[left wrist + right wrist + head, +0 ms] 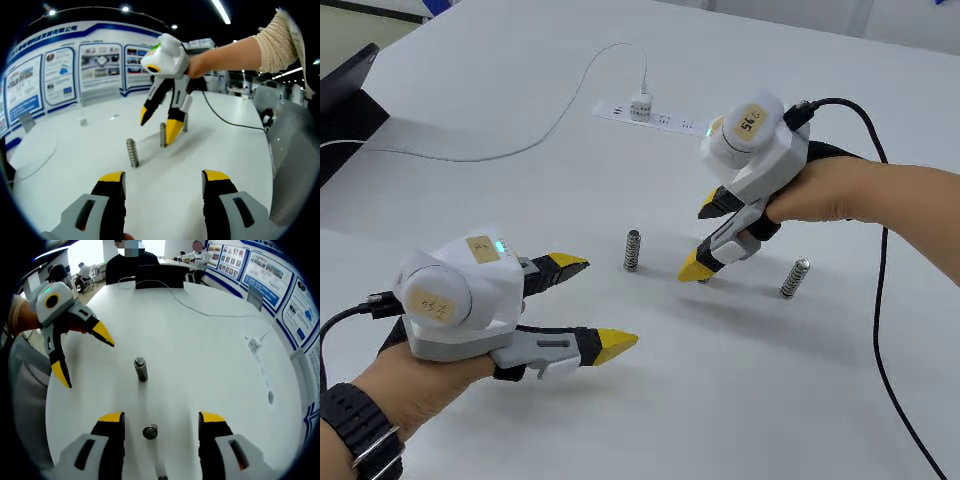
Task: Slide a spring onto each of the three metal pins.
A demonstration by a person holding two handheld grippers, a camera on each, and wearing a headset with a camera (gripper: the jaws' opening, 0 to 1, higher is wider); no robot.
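Observation:
Three coiled metal springs stand upright on the white table [520, 190], each apparently on a pin. One spring [632, 250] [132, 152] [141, 369] stands between the two grippers. A second spring [795, 277] is farther right. In the right gripper view a third spring [150, 431], seen from above, sits between the jaws of my right gripper [698, 240] [161, 417]. That gripper is open and points down just over it, holding nothing. My left gripper [595, 302] [164, 176] is open and empty, low over the table, left of the springs.
A white power strip [645, 112] with a plugged charger and a thin cable lies at the back of the table. A black screen [345, 95] stands at the left edge. A black cable [880, 300] trails from the right gripper. People sit behind a dark screen [160, 276].

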